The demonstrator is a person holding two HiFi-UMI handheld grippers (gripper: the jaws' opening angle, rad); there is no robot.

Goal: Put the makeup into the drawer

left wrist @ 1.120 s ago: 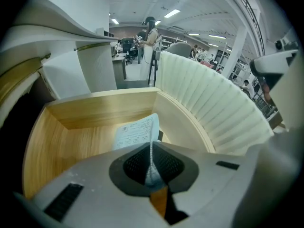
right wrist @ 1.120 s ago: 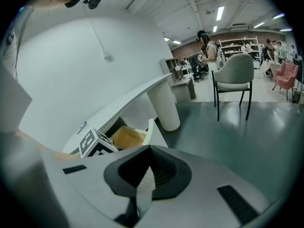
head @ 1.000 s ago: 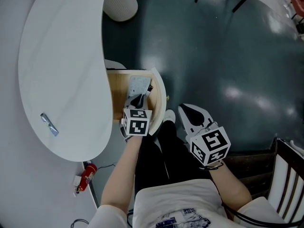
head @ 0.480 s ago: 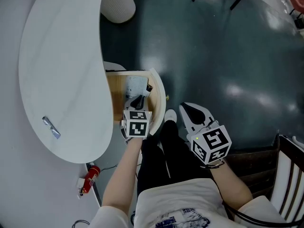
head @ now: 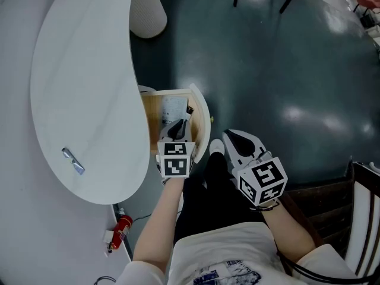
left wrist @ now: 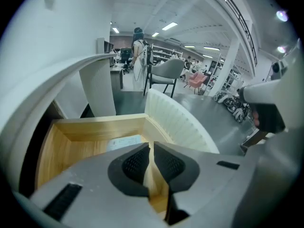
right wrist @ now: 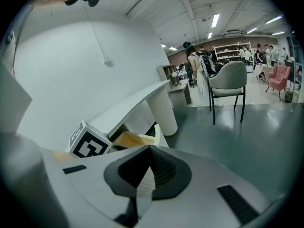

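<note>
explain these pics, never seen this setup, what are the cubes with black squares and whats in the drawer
No robot here: a person holds a hand-held clamp with two jaws in each hand. The cubes with black squares are parts of those tools. The top-down picture comes from a camera on the person's head. It shows the left gripper over an open wooden drawer pulled out from under a white table, and the right gripper to its right. The other two pictures come from cameras riding on each gripper, looking along its jaws. In the drawer lie a pale flat packet and a small dark item; I can't tell what they are. A small shiny object lies on the table. Both grippers' jaws are closed and neither grips anything that I can see.
</note>
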